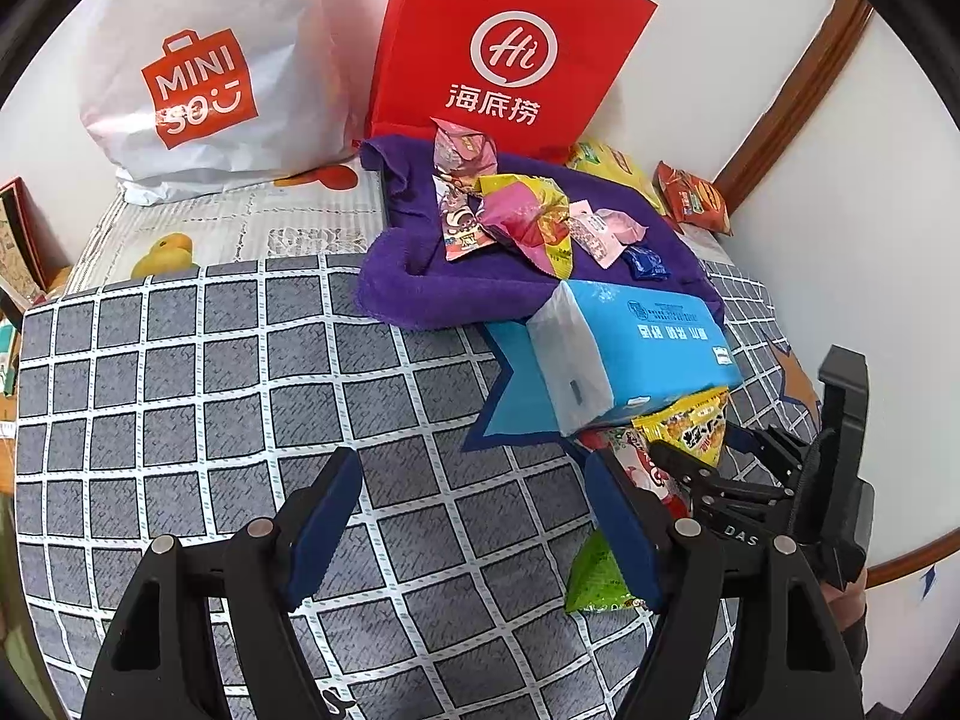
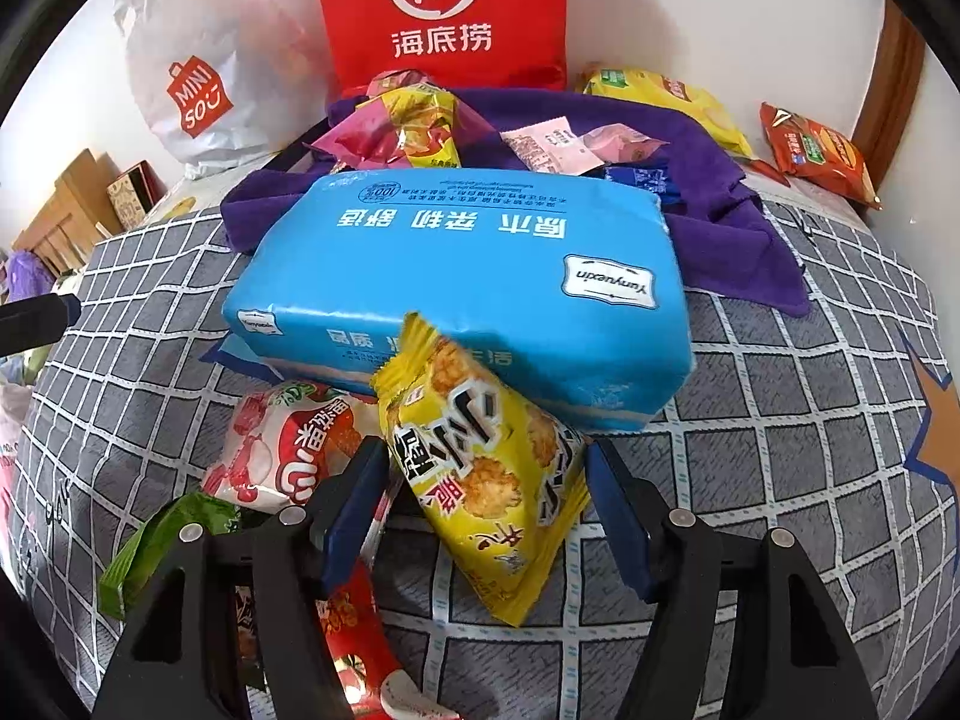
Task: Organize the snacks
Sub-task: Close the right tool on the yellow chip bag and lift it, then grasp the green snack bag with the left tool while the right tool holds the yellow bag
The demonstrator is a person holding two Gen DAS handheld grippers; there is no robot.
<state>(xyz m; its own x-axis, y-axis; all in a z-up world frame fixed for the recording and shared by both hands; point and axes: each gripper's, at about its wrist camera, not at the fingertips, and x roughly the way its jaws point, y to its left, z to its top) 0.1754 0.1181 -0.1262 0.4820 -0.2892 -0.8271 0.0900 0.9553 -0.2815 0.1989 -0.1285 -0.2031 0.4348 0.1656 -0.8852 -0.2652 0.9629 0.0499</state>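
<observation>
A yellow rice-cracker packet (image 2: 486,468) stands tilted between the right gripper (image 2: 483,510) fingers. Left of it lie a strawberry-printed packet (image 2: 276,450) and a green one (image 2: 156,546).

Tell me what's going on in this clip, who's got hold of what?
A person with two handheld grippers is sorting snacks on a checked bedspread. The right gripper has its jaws open on either side of a yellow snack packet that leans against a blue tissue pack; whether the pads touch it yet is unclear. The left gripper hangs open and empty over the bedspread. Several snacks already lie on a purple towel, in front of a red Haidilao bag and a white Miniso bag.
</observation>
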